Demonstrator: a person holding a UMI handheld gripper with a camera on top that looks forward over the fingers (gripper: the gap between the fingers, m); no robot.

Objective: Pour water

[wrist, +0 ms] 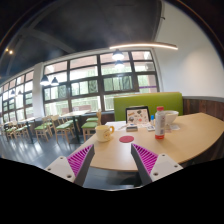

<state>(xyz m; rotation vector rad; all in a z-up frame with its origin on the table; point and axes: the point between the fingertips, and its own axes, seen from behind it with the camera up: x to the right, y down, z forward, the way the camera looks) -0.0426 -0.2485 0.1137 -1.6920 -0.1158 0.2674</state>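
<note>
Nearest, the gripper point(113, 165) is spread wide, its fingers point(72, 160) holding nothing, hanging over the near edge of a wooden table point(190, 135). Beyond them stands a cream jug point(104, 132), a red coaster point(126, 139) beside it, and a cup point(163, 120) farther right.

A café or canteen: wooden tables point(190, 135), rows of chairs point(40, 128), a green booth bench point(140, 102), big windows point(95, 85)
</note>
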